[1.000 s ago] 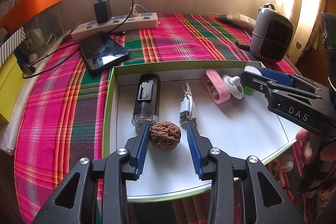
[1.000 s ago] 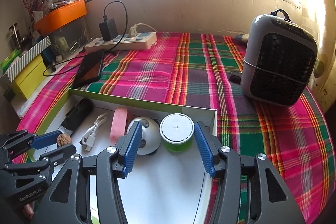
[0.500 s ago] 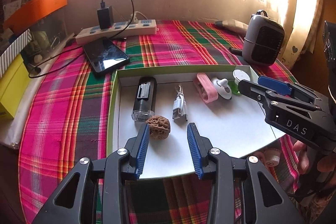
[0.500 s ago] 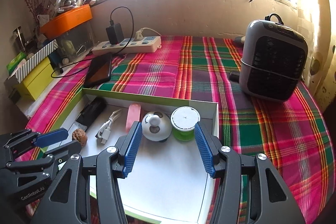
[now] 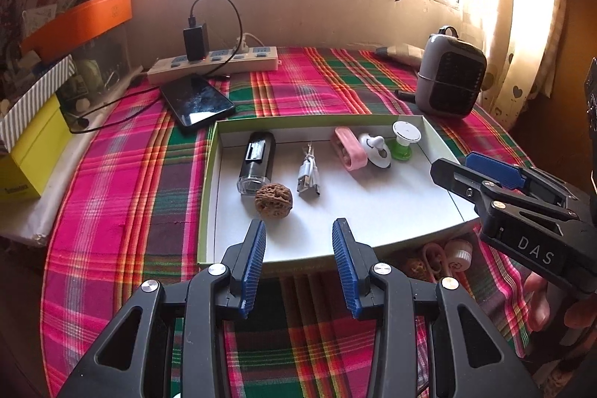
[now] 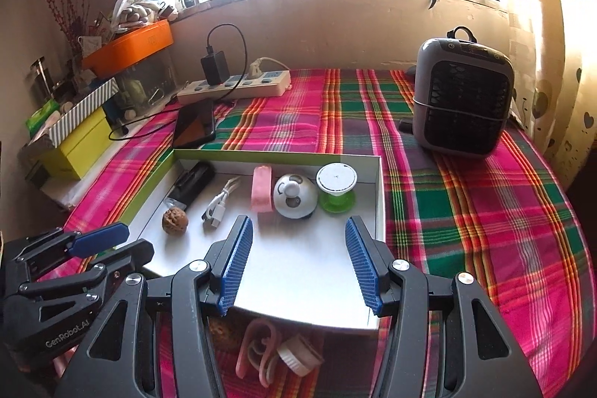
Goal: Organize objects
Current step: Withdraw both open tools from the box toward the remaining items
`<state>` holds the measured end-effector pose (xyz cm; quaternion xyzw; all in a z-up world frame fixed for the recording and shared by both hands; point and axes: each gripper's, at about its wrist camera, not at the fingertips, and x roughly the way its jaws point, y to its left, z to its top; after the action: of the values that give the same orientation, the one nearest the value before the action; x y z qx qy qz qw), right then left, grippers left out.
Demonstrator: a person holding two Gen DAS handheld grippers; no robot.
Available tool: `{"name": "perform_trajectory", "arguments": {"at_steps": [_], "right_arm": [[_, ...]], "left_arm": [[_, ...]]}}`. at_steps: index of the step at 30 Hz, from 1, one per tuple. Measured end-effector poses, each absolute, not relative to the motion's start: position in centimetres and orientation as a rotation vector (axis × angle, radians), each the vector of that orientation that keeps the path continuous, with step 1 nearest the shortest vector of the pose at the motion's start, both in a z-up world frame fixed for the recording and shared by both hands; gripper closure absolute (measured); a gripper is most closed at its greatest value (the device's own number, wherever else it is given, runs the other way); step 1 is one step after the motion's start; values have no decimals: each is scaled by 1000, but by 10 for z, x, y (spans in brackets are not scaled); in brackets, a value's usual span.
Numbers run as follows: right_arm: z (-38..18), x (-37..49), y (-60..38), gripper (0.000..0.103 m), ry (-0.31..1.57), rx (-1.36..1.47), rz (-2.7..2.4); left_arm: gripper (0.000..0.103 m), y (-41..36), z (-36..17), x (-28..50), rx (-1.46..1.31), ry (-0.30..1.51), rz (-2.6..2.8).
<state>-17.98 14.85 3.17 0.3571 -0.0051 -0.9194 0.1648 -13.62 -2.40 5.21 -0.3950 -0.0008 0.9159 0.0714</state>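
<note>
A shallow white box with green walls (image 5: 207, 189) (image 6: 380, 196) lies on the plaid cloth. In it are a walnut (image 5: 272, 201) (image 6: 174, 219), a black device (image 5: 257, 163) (image 6: 191, 184), a white USB cable (image 5: 308, 175) (image 6: 218, 204), a pink case (image 5: 349, 153) (image 6: 261, 188), a white round toy (image 5: 377, 150) (image 6: 295, 196) and a green spool (image 5: 403, 145) (image 6: 336, 187). My left gripper (image 5: 299, 250) is open and empty, just in front of the walnut. My right gripper (image 6: 299, 263) is open and empty over the box's near edge.
In front of the box lie a second walnut (image 6: 225, 327), a pink clip (image 6: 259, 349) and a small white cap (image 6: 300, 355). A phone (image 5: 196, 101), a power strip (image 5: 214, 62) and a grey fan heater (image 6: 462, 97) stand behind. Yellow and orange boxes (image 5: 30, 152) crowd the left.
Both grippers have pulled back and up from the box. The walnut now lies on the box floor, clear of my left fingers. The spool is no longer between my right fingers.
</note>
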Motion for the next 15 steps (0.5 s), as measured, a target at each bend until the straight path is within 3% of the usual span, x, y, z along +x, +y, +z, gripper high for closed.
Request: {"name": "perform_trajectory", "arguments": {"at_steps": [15], "right_arm": [[18,-145,169,50,-34,1060,-2663]], "left_arm": [[68,-26,43,-109,-1186,-96,2700]]}}
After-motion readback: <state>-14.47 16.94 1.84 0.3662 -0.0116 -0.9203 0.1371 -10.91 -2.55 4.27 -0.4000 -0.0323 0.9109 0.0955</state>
